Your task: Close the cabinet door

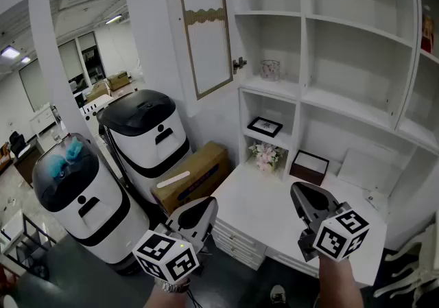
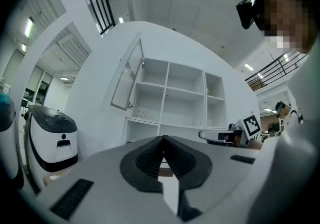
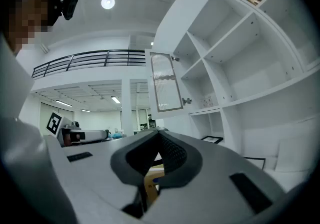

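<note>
White cabinet door [image 1: 204, 25], glass panel with tan trim, hung wide open off the upper left edge of the cabinet [image 1: 357, 39], swung away from the shelves. The left tool [image 1: 206, 205] sat off the front left corner of the surface [image 1: 264, 221] and the right tool [image 1: 299, 193] over its front edge. Both were low, well apart from the door, pressed together with nothing pinched.

Risks, my read:
- A closed tip pushing on the glass could skid or load the pane. The frame is safer.
- Pushing close to the hinges [image 1: 239, 64] would give poor leverage, and a hard shove could slam the door.
- The glass cup [image 1: 269, 69] stood on the shelf behind the door's path. I couldn't tell its gap to the shelf's front edge.

Writing: none readable. There were only square patterns on the marker cubes [image 1: 164, 253] and an illegible pale label on the cardboard box [image 1: 195, 183].
</note>
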The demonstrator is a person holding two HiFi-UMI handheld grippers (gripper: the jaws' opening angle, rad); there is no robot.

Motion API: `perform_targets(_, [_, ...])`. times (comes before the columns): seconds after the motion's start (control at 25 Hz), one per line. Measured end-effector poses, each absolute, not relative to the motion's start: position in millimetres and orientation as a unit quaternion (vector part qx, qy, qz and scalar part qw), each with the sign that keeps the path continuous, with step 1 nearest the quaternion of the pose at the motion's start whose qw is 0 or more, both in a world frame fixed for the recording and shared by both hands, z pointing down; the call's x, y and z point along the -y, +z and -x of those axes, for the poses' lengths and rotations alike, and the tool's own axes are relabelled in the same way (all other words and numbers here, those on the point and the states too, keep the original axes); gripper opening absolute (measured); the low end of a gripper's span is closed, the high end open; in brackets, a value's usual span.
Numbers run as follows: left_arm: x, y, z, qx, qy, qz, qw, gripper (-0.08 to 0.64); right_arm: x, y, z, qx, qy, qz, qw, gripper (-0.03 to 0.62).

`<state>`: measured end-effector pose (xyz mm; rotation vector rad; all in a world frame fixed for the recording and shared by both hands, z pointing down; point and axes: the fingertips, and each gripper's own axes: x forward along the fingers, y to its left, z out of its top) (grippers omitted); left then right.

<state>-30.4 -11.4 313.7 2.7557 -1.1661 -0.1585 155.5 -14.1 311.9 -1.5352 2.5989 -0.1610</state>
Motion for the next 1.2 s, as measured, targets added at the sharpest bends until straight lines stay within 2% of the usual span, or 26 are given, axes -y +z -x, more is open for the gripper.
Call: perform_targets(1.2, [9, 319, 57, 0.395, -0.057, -0.913, 0.079, 0.005, 9, 314, -131, -0.864, -0.060, 0.496, 0.057, 0.005])
